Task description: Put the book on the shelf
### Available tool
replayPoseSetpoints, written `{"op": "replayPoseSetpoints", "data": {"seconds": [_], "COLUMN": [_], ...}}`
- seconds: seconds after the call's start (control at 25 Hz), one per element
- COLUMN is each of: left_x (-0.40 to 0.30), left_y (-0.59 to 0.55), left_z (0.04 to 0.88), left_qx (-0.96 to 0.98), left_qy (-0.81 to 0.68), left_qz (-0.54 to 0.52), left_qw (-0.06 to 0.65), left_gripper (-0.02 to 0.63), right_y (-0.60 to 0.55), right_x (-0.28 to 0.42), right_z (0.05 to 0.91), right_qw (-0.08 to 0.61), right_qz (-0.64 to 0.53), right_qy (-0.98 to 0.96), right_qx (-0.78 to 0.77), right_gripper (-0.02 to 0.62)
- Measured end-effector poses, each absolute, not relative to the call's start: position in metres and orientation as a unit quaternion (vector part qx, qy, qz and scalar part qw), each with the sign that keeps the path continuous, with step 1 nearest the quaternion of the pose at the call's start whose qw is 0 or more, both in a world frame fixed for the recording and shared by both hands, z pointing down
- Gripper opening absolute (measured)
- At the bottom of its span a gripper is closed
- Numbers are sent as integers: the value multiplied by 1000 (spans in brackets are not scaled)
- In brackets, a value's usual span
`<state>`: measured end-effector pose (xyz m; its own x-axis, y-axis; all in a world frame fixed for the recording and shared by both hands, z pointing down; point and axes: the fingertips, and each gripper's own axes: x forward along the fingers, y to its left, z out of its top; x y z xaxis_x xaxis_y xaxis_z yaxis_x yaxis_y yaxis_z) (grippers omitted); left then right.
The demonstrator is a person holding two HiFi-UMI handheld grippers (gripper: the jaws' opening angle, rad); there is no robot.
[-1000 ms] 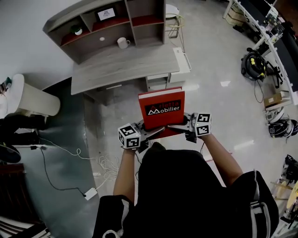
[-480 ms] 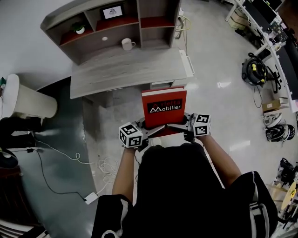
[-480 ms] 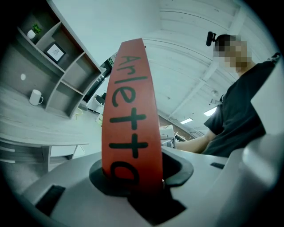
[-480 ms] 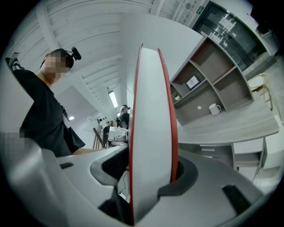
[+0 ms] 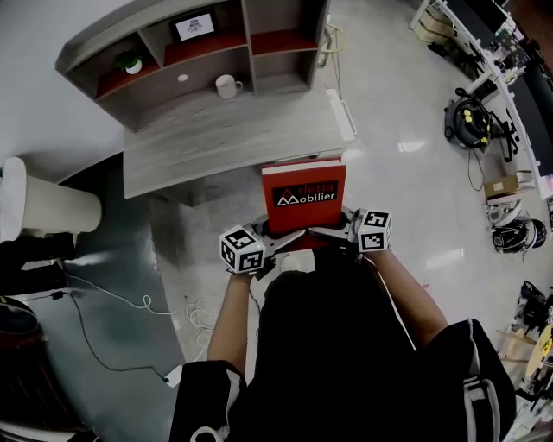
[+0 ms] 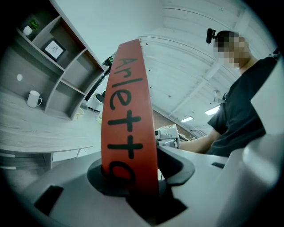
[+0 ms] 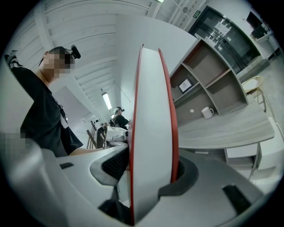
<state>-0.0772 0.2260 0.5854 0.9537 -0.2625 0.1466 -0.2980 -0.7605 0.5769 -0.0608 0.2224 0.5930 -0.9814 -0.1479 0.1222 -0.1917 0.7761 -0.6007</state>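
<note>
A red book (image 5: 302, 198) with a black "Mobilier" label is held level between both grippers, its far edge reaching the front of the grey desk (image 5: 225, 134). My left gripper (image 5: 292, 238) is shut on the book's lettered spine (image 6: 128, 119); its jaws have just been opening a little, with the book still pressed between them. My right gripper (image 5: 321, 232) is shut on the white page edge (image 7: 151, 133); its jaws have also widened slightly around the book. The shelf unit (image 5: 259, 60) stands at the back of the desk.
On the shelf unit are a white mug (image 5: 227, 85), a framed picture (image 5: 192, 27) and a small plant (image 5: 131, 62). A white cylinder (image 5: 47, 205) and floor cables (image 5: 112, 293) lie left. A vacuum (image 5: 469, 121) and clutter sit right.
The desk and shelf unit have come closer to the book, which now overlaps the desk's front edge. Both grippers keep hold of the book.
</note>
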Motion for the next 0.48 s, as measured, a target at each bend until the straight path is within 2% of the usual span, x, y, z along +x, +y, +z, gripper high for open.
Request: {"op": "replayPoseSetpoints", "data": {"seconds": [0.48], "left_x": [-72], "left_y": [122], "left_z": [607], "left_qx": [927], "left_qy": [-195], "left_qz": [47], "left_qw": [317], "left_gripper": [224], "right_y": [119], "right_x": [-55], "right_z": [609], "right_qw": [37], "right_qz": [308], "right_qy": [-948], "right_qx": [70], "right_gripper": [209]}}
